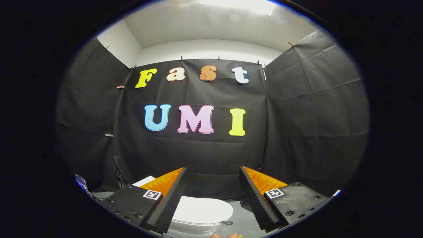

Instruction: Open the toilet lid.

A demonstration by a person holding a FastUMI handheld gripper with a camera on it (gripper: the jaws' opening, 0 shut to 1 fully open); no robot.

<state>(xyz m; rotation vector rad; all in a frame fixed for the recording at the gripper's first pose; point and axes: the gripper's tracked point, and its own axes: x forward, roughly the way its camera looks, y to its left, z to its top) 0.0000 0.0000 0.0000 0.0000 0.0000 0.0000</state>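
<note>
A white toilet (pixel 201 211) stands low on the floor, its lid (pixel 205 209) lying closed and flat. My gripper (pixel 213 172) hovers well above it, open wide, with nothing between its orange and black fingers (pixel 168 190). The lid shows in the gap below the fingertips, nearer the left finger. The toilet's tank (pixel 143 181) peeks out behind the left finger.
Black cloth walls close the booth on three sides just beyond the toilet. Grey floor (pixel 243 211) lies to the right of the bowl. A phone-like device (pixel 81 182) sits at the far left. A bit of a hand (pixel 224 235) shows under the fingers.
</note>
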